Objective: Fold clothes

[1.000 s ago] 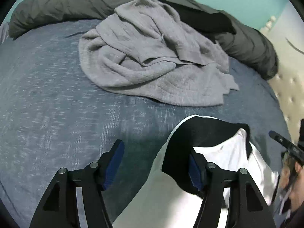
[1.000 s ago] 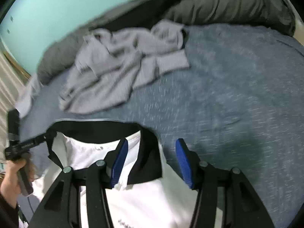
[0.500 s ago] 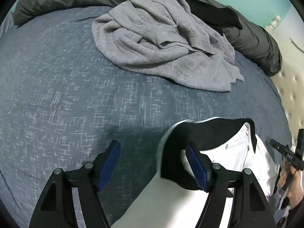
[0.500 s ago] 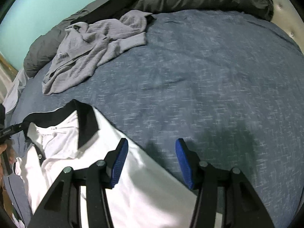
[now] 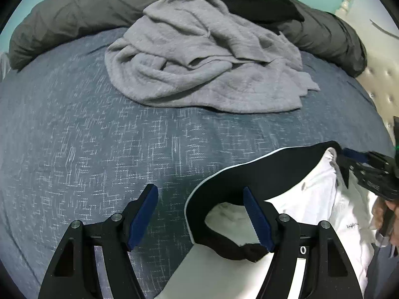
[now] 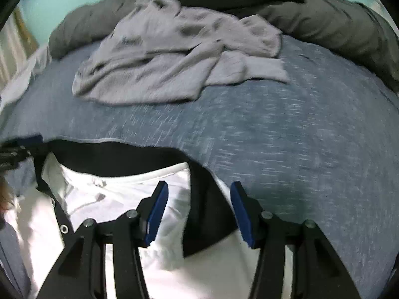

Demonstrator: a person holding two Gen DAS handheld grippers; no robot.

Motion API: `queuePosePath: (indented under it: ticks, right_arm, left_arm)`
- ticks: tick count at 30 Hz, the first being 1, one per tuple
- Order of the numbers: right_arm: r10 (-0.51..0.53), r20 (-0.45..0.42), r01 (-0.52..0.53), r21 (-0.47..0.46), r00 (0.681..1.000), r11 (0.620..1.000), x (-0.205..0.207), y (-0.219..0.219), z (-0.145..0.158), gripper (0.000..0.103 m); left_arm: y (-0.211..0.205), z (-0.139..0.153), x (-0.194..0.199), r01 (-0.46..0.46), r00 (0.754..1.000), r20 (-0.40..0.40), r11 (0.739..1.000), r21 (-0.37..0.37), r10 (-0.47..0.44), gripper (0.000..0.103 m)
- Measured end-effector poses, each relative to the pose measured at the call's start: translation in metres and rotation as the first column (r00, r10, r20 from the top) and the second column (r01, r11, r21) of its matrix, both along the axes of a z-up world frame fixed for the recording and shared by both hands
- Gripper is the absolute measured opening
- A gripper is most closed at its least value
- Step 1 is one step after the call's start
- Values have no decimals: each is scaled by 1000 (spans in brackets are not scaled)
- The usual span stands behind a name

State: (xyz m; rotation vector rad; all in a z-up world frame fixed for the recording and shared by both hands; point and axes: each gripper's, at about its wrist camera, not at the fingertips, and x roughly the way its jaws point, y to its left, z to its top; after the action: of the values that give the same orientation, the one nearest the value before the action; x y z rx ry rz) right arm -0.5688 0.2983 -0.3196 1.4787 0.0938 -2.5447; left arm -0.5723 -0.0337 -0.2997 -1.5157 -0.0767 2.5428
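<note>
Left wrist view: a white polo shirt with a black collar (image 5: 314,199) lies at the near edge of the blue-grey woven bed cover (image 5: 99,137), collar end pointing toward the far side of the bed. The collar band runs crosswise, from the left gripper (image 5: 202,218) toward the right gripper (image 5: 369,167), which shows at the right edge of this view at the collar's far end.

The left gripper is released, jaws wide; its right pad sits over the collar's left bend, its left pad over bare bed cover. Nothing is pinched.

Right wrist view: the right gripper (image 6: 198,211) straddles the collar's right corner (image 6: 204,199), with black fabric and white shirt cloth between the pads. Its jaws are closing, but the pads do not yet press the cloth; the view is blurred.

Judgement: each hand stands at its own end of the collar, so the shirt's long axis runs back toward the person. The right hand is nearer a grip. The left gripper needs to shift rightward to bracket the collar.

A crumpled grey knitted garment (image 5: 199,62) lies well apart, against the dark grey duvet (image 5: 74,12).
</note>
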Motion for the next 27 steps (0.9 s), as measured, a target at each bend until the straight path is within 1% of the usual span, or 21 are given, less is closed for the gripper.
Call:
queuePosePath:
  ticks: [1, 2, 4, 5, 6, 7, 8, 10, 11, 12, 14, 18, 21, 23, 27]
  right_arm:
    - [-5, -11, 5, 25, 1000, 1000, -1, -3, -1, 34]
    - [-17, -13, 18, 29, 1000, 999, -2, -3, -2, 23]
    - [-45, -19, 45, 21, 999, 999, -4, 1, -2, 15]
    - [-57, -23, 57, 14, 998, 998, -4, 4, -2, 10]
    - [-60, -25, 61, 13, 998, 998, -4, 7, -2, 7]
    - [-63, -27, 63, 14, 998, 998, -3, 10, -2, 6]
    - [-65, -29, 65, 17, 997, 998, -3, 11, -1, 5]
    - [-73, -36, 74, 13, 997, 997, -2, 16, 1, 3]
    - [-82, -41, 83, 11, 996, 997, -1, 19, 2, 3]
    - [-90, -46, 90, 9, 995, 996, -1, 23, 4, 3]
    - [-104, -54, 104, -3, 993, 995, 0, 30, 8, 3]
    - [-122, -65, 122, -3, 990, 993, -2, 42, 17, 3]
    - [-157, -62, 157, -12, 986, 988, -9, 50, 19, 3]
    - [-169, -52, 169, -18, 984, 986, -13, 51, 16, 3]
    - [-190, -27, 189, -36, 981, 981, -19, 51, 7, 3]
  left_arm:
    - [0, 2, 1, -1, 1000, -4, 1000, -1, 1, 74]
    - [1, 3, 2, 4, 1000, -5, 1000, -6, -4, 74]
    - [3, 5, 4, 13, 1000, -8, 1000, -20, -13, 74]
    - [7, 3, 5, 33, 999, -7, 998, -58, -33, 74]
    - [12, 1, 5, 51, 999, -3, 994, -93, -51, 73]
    - [15, -2, 5, 65, 998, 1, 992, -111, -66, 63]
    - [19, -4, 5, 79, 997, 4, 989, -128, -79, 42]
    - [22, -8, 3, 86, 996, 11, 988, -127, -85, 18]
    - [23, -10, 1, 89, 996, 14, 988, -127, -88, 12]
    - [23, -9, -1, 89, 996, 10, 988, -122, -89, 9]
    - [24, -5, -6, 76, 997, -13, 990, -117, -79, 7]
    - [29, 5, -23, 37, 998, -39, 997, -70, -40, 7]
    - [37, 2, -36, 19, 1000, -19, 998, -52, -21, 7]
    - [41, -3, -40, 8, 1000, -7, 999, -44, -8, 9]
    - [40, -9, -46, -40, 999, 3, 999, -15, 40, 9]
